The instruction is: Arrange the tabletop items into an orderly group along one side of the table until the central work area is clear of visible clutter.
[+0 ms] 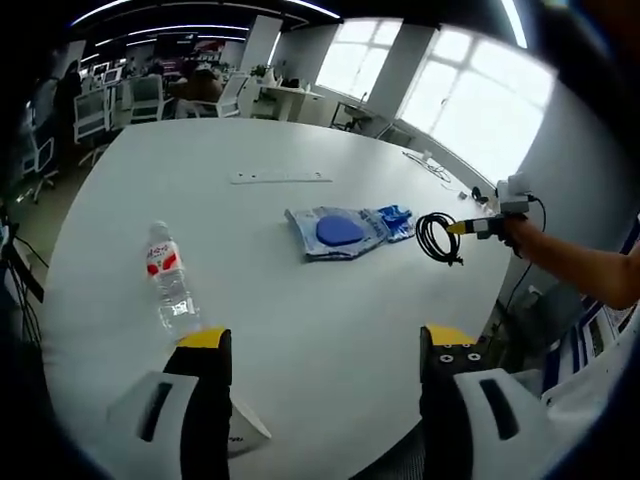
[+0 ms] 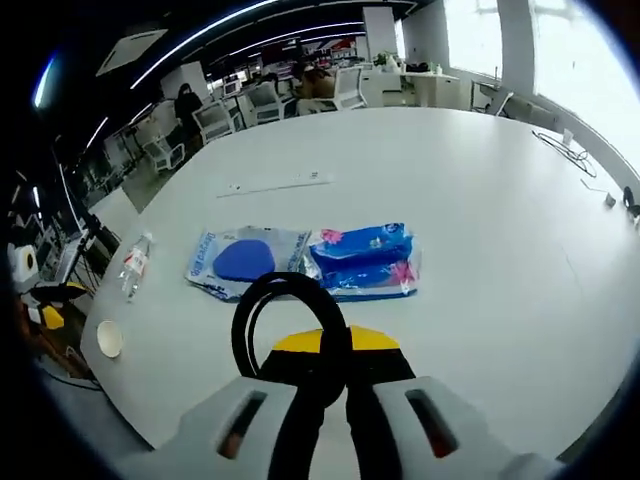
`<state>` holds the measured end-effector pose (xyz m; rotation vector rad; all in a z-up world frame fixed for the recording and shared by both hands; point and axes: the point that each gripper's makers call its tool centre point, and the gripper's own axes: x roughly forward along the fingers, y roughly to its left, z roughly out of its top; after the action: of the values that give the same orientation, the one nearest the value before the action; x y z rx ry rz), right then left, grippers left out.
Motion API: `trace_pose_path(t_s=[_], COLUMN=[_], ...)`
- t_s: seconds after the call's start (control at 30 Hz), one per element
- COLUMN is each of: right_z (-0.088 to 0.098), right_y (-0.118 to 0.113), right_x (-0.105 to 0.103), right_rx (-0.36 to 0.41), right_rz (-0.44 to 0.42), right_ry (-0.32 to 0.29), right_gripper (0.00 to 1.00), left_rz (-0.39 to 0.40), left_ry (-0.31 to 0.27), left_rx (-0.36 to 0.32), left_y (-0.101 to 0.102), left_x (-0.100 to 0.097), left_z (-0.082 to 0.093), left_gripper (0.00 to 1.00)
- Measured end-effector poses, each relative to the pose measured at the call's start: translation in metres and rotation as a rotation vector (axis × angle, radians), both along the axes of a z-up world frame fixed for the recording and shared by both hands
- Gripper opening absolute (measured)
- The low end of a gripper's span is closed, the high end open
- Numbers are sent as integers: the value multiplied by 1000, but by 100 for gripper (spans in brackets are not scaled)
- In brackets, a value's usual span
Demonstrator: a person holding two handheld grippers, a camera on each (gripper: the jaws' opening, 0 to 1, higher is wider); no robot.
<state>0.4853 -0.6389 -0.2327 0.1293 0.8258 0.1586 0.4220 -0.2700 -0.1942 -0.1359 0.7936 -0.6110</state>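
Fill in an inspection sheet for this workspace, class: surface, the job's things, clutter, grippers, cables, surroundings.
Surface: white table, mostly bare.
Job's things: water bottle upright near the left gripper; blue mouse pack beside the blue wipes pack, edges touching; white power strip farther back.
Clutter: small round lid at the table edge.
Grippers: left gripper open, holding nothing; right gripper shut on the black cable coil.
Cables: black cable coil off the table, in the right gripper; a thin wire lies at the far edge.
Surroundings: office chairs, desks, bright windows.
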Motion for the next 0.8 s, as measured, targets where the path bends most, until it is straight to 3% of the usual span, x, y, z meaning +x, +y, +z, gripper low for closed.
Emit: trace_pose_path(t_s=[0.4,0.8], right_z=[-39,-53], right_y=[9,13], right_x=[6,7], right_rx=[34,33], right_rz=[-7,-1], right_ry=[85,114], right_gripper=[4,0], left_rz=[19,39], left_ry=[11,22], left_rx=[6,12], left_y=[9,15], left_x=[-3,-3], left_z=[-4,-8], left_gripper=[78,78])
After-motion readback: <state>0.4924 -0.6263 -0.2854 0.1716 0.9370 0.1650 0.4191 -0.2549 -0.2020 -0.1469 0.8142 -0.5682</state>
